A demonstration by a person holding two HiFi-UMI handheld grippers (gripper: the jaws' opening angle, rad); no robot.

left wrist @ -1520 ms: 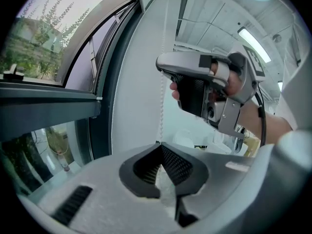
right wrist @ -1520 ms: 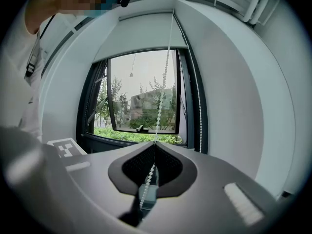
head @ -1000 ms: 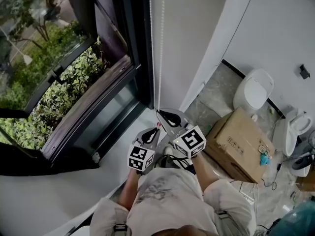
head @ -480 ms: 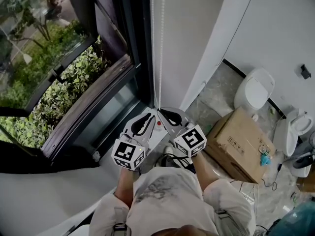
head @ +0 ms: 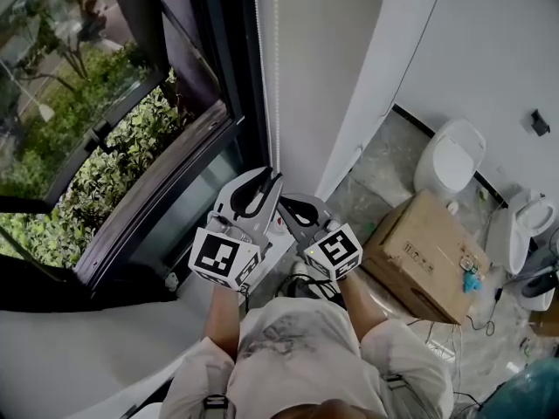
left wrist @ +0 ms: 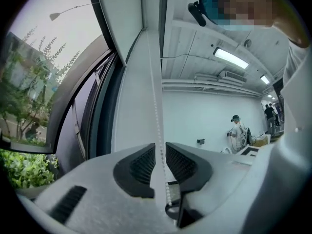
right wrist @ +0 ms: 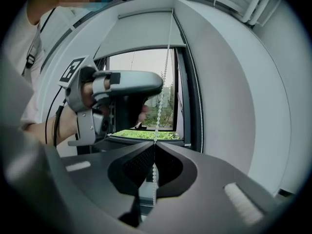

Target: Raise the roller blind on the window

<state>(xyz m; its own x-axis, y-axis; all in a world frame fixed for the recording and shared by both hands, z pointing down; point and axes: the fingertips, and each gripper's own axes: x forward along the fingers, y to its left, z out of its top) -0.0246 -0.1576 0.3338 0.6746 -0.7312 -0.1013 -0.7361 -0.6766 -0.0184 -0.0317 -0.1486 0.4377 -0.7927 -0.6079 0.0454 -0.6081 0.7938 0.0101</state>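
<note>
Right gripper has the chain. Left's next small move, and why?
Probably close the left gripper on the bead chain. Its jaws have just been opening and the chain runs between them ungripped, above the right gripper, which is shut on it. Gripping there sets up the next pull.

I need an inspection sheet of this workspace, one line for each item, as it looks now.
Surface: white ledge under the window, nothing seen on it.
Job's things: roller blind covers the window's upper part; bead chain hangs beside the frame.
Clutter: cardboard box on the floor.
Grippers: left gripper open, its jaws have just been opening, bead chain runs between them; right gripper shut on the bead chain.
Cables: black cable leaves the left gripper.
Surroundings: toilet by the wall; green plants outside.
</note>
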